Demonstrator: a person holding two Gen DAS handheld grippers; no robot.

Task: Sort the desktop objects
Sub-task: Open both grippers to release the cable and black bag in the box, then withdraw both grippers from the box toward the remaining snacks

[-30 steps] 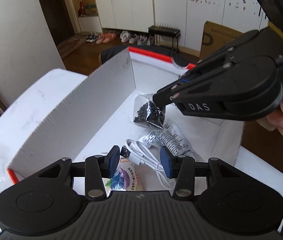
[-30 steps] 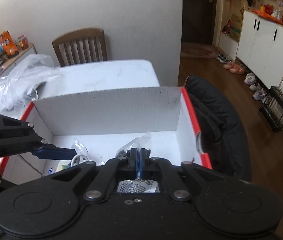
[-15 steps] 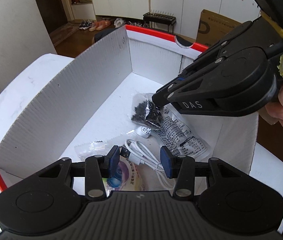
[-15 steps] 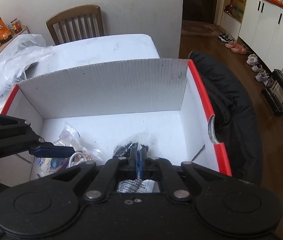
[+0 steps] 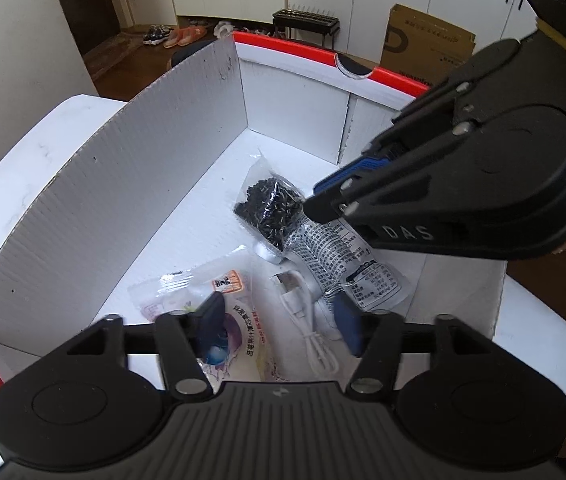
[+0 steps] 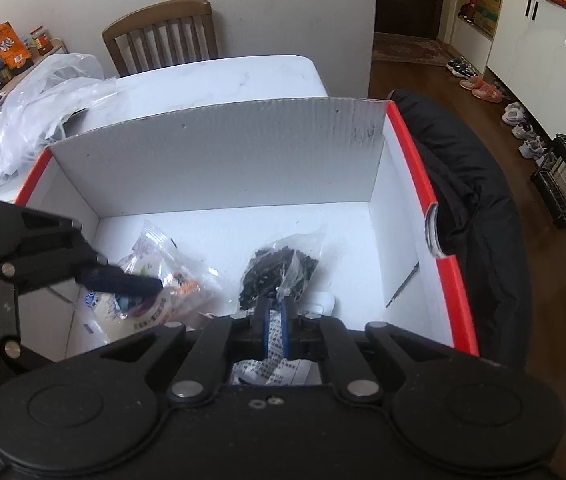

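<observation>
Inside the red-rimmed box (image 5: 323, 52) already lie a screw bag (image 5: 269, 208), snack packet (image 5: 239, 316) and white cable (image 5: 307, 320); the left gripper (image 5: 279, 324) is opening, empty, above them; the right gripper (image 6: 275, 320), nearly closed, pinches nothing discernible beside the screw bag; the plastic bags (image 6: 31, 116) beyond the box probably remain unsorted.

From my left hand's view, the box (image 5: 131, 184) sits on the table (image 5: 27, 152) and everything lies inside it. The bag of small pellets (image 5: 267, 204) is at the middle of the floor. The printed sachet (image 5: 347, 256) touches it at four o'clock. The cable (image 5: 307, 320) lies toward six o'clock, just beside that sachet. The snack packet (image 5: 203, 292) is at seven o'clock, left of the cable. My right gripper (image 5: 315, 204) comes in from three o'clock, over the pellet bag's edge. Behind the box, at one o'clock, stands a carton (image 5: 427, 44); shoes (image 5: 175, 34) lie at eleven.
</observation>
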